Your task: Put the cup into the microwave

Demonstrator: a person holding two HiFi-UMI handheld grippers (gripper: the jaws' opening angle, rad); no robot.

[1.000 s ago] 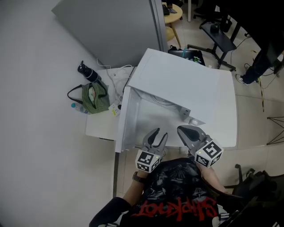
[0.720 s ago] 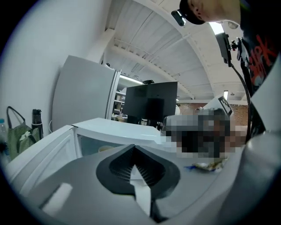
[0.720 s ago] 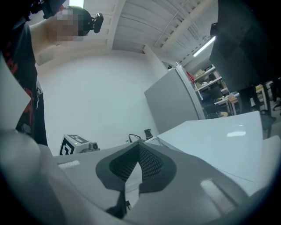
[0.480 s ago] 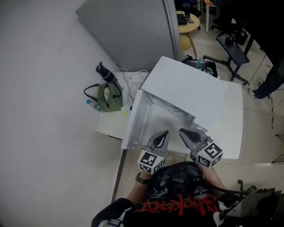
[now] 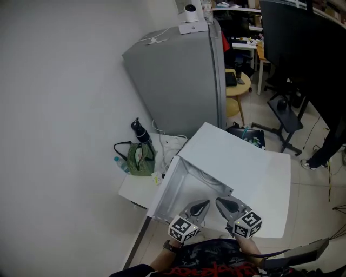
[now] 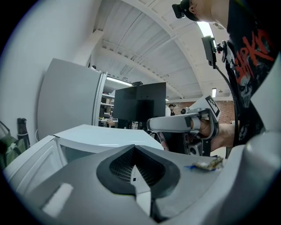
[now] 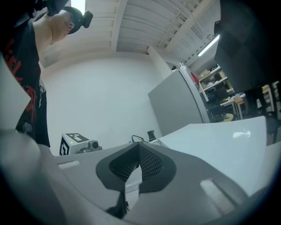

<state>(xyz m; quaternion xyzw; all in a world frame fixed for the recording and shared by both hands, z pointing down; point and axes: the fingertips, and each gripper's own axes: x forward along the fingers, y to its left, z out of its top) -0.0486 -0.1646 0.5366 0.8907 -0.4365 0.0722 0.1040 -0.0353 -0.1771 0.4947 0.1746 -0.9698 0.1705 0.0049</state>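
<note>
No cup shows in any view. The white microwave (image 5: 232, 162) stands on a small white table, its door (image 5: 161, 190) swung open to the left and its cavity (image 5: 194, 184) facing me. My left gripper (image 5: 203, 204) hovers in front of the opening, shut, with nothing between its pads. My right gripper (image 5: 220, 201) is close beside it on the right, also shut and empty. In the left gripper view the closed jaws (image 6: 136, 176) point over the microwave top (image 6: 101, 134), with the right gripper (image 6: 175, 124) crossing ahead. The right gripper view shows its pads (image 7: 139, 165) meeting.
A tall grey fridge (image 5: 178, 81) stands behind the microwave, with a small white camera (image 5: 190, 11) on top. A green bag (image 5: 141, 159) and a black bottle (image 5: 139, 131) sit on the table's left part. A round yellow stool (image 5: 238, 86) and a black chair (image 5: 286, 116) are further back.
The left gripper's jaws have closed from slightly apart. The head view has lifted, so the fridge and room behind now show, and both grippers sit lower in the picture.
</note>
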